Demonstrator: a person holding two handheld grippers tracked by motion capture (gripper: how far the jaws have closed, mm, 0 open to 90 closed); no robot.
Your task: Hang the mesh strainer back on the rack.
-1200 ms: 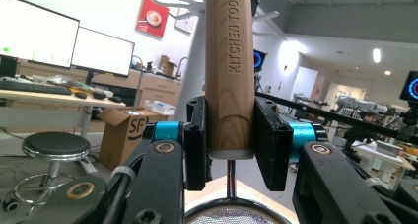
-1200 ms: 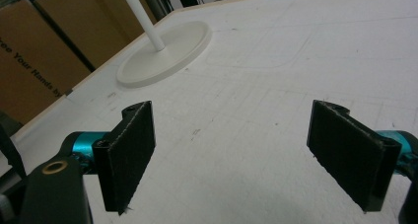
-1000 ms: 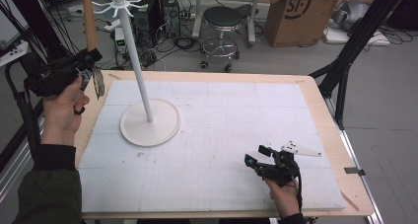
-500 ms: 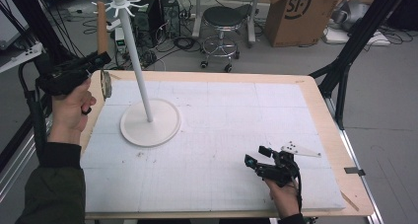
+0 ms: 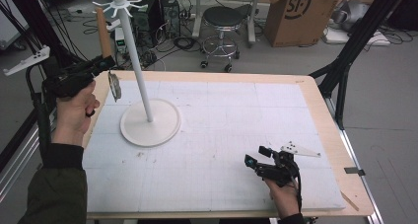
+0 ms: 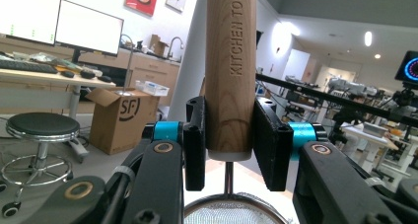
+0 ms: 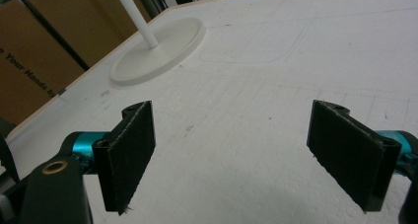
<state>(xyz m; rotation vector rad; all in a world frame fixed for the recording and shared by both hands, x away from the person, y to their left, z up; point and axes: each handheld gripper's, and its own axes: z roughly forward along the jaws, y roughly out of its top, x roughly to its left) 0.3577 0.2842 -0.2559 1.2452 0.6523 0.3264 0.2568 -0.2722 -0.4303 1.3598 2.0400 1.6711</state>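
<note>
High view, left claw clamping one strainer, right claw apart, one stand.

My right gripper sits low at the desk's near right, with bare white mat open across the middle and far right. On the left the white rack, pole and round base, blocks the way, just beside the strainer my left gripper holds.

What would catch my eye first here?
Probably the tall white stand with hooks on top, at the table's left. Beside it, the left gripper holds a wooden-handled strainer upright in the air. The right gripper rests open near the front edge.
</note>
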